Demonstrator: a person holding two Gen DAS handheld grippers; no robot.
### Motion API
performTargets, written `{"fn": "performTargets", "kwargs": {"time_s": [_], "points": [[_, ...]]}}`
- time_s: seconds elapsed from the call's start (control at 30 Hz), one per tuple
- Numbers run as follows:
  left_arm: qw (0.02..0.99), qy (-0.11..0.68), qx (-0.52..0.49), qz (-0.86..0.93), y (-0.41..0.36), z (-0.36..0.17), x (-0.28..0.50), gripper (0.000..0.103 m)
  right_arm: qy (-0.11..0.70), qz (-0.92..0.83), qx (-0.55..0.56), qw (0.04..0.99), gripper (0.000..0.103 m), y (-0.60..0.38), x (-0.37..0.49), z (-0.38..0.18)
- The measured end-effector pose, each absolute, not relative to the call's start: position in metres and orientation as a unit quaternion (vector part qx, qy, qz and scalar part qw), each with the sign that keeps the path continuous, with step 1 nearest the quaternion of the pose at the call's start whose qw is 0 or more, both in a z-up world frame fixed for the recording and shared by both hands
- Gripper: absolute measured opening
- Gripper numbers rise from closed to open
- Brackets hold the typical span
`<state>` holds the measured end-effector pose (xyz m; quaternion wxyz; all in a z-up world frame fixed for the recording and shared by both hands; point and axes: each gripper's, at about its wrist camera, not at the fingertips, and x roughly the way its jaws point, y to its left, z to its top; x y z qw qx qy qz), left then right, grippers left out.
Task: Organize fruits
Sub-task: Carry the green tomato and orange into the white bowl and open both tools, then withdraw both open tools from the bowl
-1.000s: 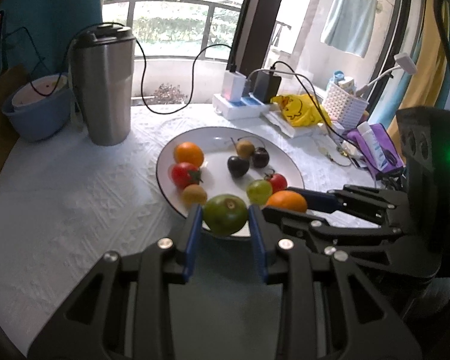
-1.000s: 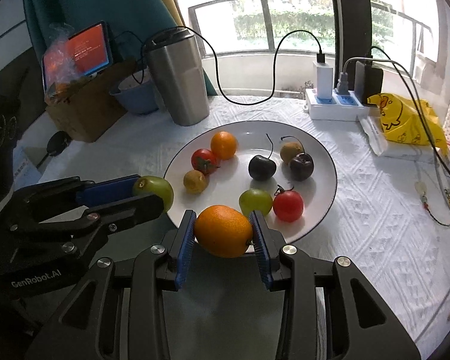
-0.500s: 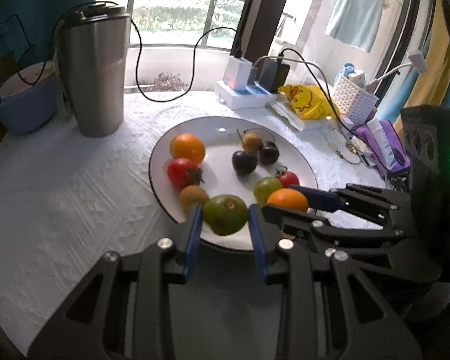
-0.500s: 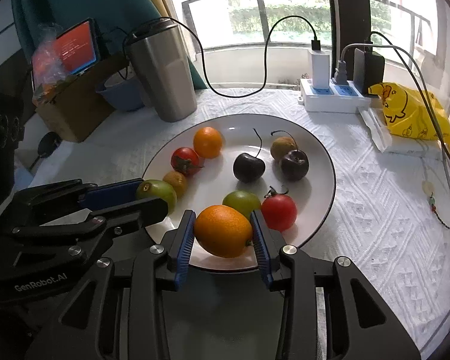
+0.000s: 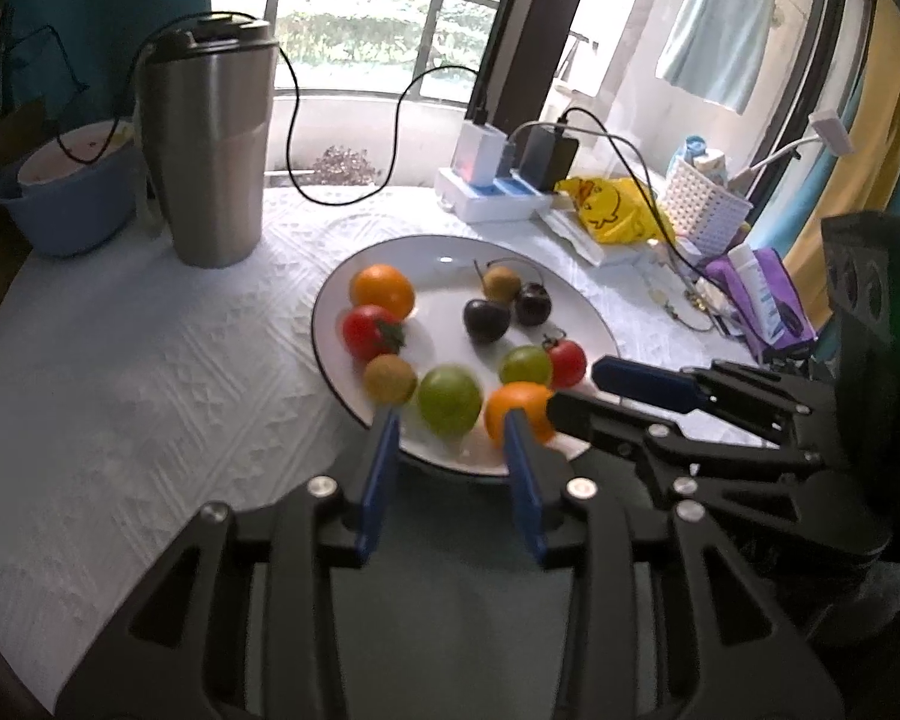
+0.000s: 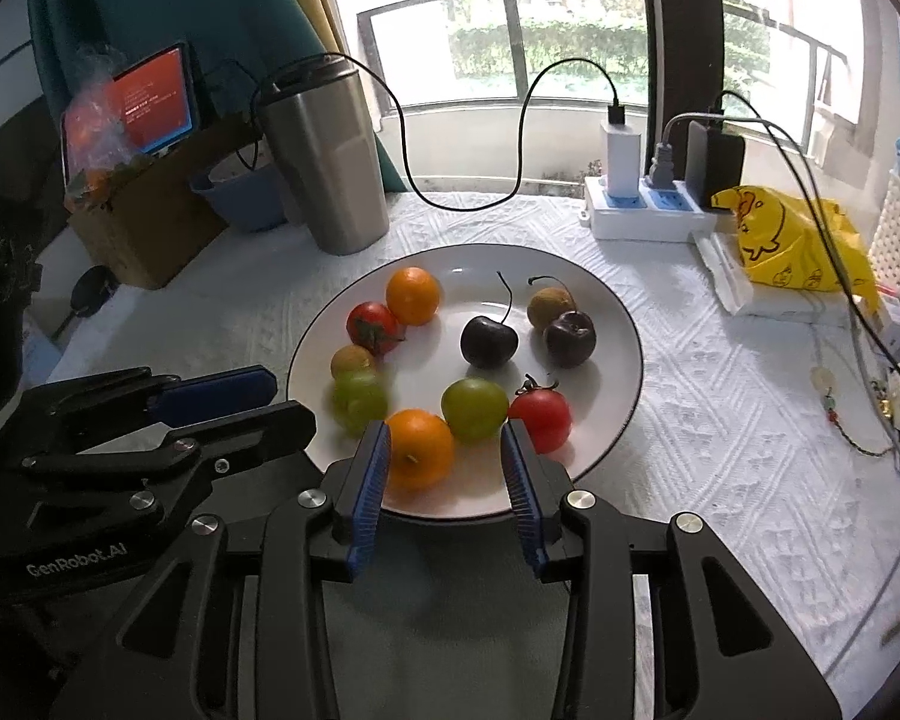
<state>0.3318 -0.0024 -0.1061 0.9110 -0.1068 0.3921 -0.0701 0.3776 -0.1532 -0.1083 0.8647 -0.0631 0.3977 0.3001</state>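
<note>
Left gripper (image 5: 450, 450), its jaws just parted, frees a green fruit (image 5: 450, 399) onto the plate (image 5: 330, 312) at its near rim; beside it, right gripper (image 6: 444, 456) stands open around the orange (image 6: 419, 447). Withdrawing straight back should avoid nudging either.

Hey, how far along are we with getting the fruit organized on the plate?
All ten fruits lie on the plate. Nothing is gripped: the left gripper has just been opening its jaws, the green fruit loose between them, and the right gripper stands open around the orange. No stray fruit shows on the tablecloth, so probably only pulling back is left.
</note>
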Motion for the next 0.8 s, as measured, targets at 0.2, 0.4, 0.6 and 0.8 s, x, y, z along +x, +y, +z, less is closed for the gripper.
{"fn": "performTargets", "kwargs": {"time_s": [0.2,0.4,0.6,0.8], "points": [[0.915,0.384,-0.105,-0.07,-0.005,-0.098,0.317,0.042,0.388,0.295,-0.064,0.871,0.04,-0.156,0.363,-0.097],[0.92,0.373,-0.105,-0.068,-0.005,-0.088,0.3,0.042,0.378,0.293,-0.069,0.875,0.04,-0.156,0.346,-0.087],[0.926,0.359,-0.099,-0.062,-0.004,-0.079,0.28,0.042,0.367,0.291,-0.073,0.88,0.04,-0.155,0.328,-0.076],[0.933,0.344,-0.095,-0.046,0.0,-0.071,0.26,0.043,0.359,0.289,-0.077,0.884,0.04,-0.153,0.311,-0.068]]}}
